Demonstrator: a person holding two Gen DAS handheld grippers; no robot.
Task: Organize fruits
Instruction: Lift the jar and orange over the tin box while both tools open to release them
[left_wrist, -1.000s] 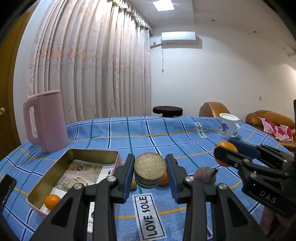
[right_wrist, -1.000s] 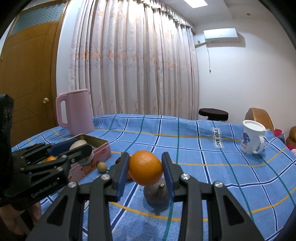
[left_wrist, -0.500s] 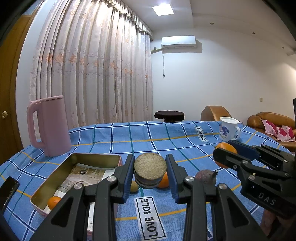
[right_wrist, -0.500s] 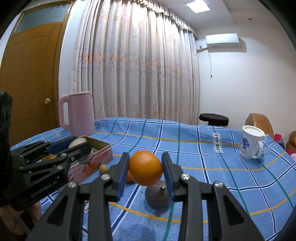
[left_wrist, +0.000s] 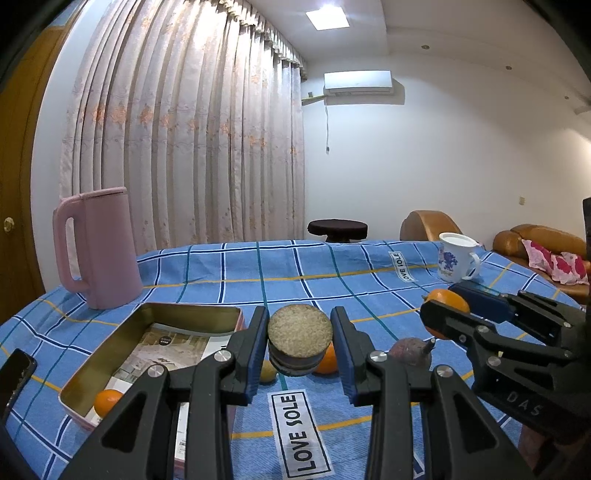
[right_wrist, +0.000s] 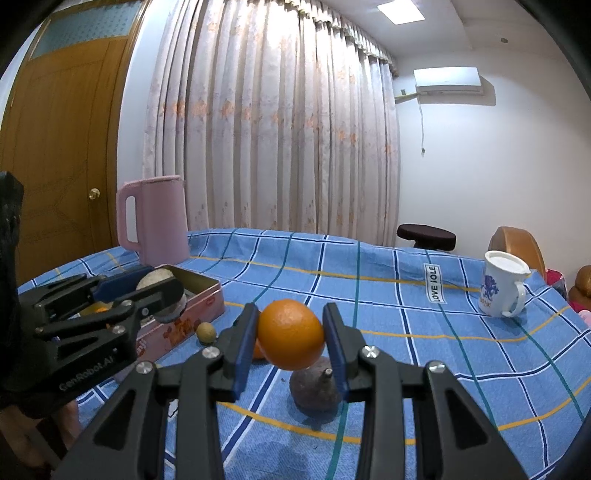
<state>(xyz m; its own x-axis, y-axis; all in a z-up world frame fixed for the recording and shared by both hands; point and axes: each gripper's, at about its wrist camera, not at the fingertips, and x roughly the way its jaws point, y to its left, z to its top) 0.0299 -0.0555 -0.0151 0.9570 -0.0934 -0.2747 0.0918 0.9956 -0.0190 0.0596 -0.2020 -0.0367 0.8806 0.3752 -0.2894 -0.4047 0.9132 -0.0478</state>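
Note:
My left gripper (left_wrist: 299, 345) is shut on a round tan, rough-skinned fruit (left_wrist: 300, 339), held above the blue checked cloth just right of the open pink tin (left_wrist: 155, 314). A small orange (left_wrist: 107, 400) lies in the tin's near corner. My right gripper (right_wrist: 290, 339) is shut on a large orange (right_wrist: 290, 334), held above a dark purple fruit (right_wrist: 314, 384) on the cloth. A small yellow-green fruit (right_wrist: 206, 332) and another orange (left_wrist: 327, 363) lie on the cloth beside the tin. The right gripper also shows in the left wrist view (left_wrist: 443, 310), the left gripper in the right wrist view (right_wrist: 162, 291).
A pink jug (left_wrist: 98, 251) stands behind the tin at the left. A white mug (right_wrist: 502, 288) stands at the far right of the table. A dark phone (left_wrist: 14, 380) lies at the near left edge. Chairs and a stool stand beyond the table.
Both grippers have risen a little with their fruits still held; the view tilts up, so table and tin sit lower in the frames. Nothing was let go.

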